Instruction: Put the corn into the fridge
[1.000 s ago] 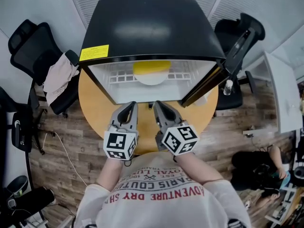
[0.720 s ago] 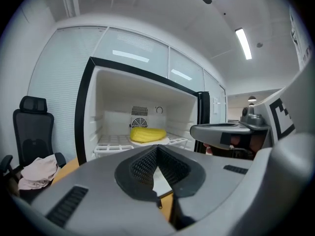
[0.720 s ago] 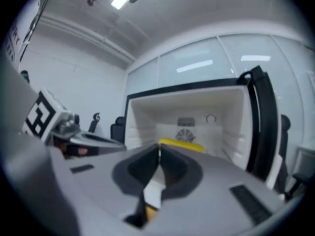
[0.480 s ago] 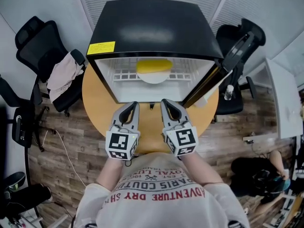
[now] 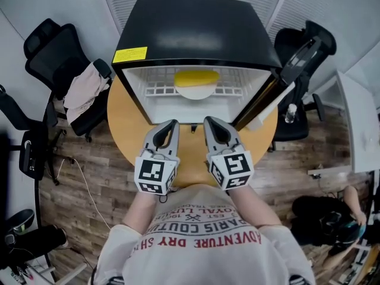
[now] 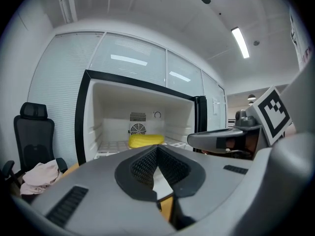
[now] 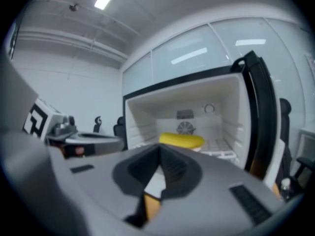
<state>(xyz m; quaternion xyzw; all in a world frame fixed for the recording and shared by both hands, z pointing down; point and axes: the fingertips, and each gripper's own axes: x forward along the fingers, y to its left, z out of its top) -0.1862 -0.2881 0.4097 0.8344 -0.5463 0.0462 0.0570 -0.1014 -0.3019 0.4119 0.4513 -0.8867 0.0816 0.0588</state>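
The corn (image 5: 196, 77) is already on a plate (image 5: 194, 93) inside the fridge (image 5: 196, 28), upper middle. The left gripper (image 5: 172, 124) & right gripper (image 5: 209, 121) sit just below the opening, both pinched closed on nothing. Imo what's left is pushing the door (image 5: 264, 97) at right shut

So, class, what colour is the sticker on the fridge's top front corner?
Yellow. The sticker shows best in the head view.
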